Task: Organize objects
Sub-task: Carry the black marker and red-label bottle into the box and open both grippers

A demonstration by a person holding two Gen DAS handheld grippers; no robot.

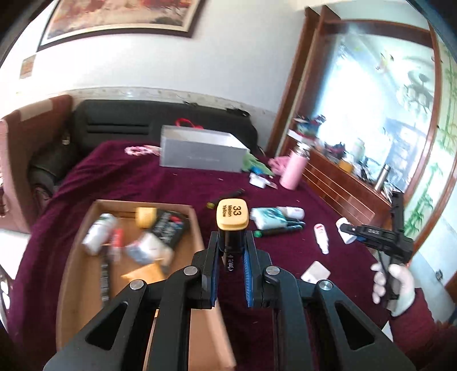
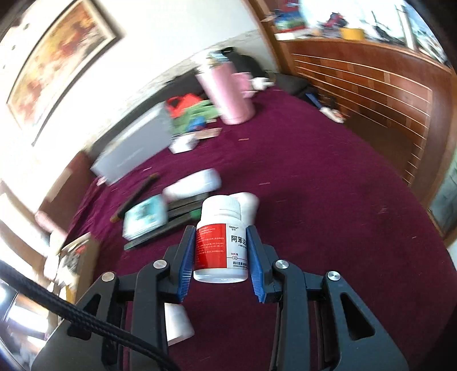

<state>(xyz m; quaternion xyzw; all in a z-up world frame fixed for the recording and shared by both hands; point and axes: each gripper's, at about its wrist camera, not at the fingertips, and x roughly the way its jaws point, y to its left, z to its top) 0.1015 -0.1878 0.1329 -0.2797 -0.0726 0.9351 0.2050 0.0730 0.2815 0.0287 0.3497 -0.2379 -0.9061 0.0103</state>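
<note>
A home living room: framed painting (image 1: pixel 120 20) on the wall, black sofa (image 1: pixel 160 120), maroon-clothed table (image 1: pixel 177 182), wooden cabinet (image 1: pixel 342 182).

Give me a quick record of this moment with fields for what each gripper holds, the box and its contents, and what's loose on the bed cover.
left gripper: shut on a black marker with a yellow cap labelled 33 Melon Yellow
right gripper: shut on a white pill bottle with a red and white label
container: open brown cardboard box, already holding several items, blurred
surface: maroon bed cover
loose items: pink tumbler, grey box, green-capped markers
</note>
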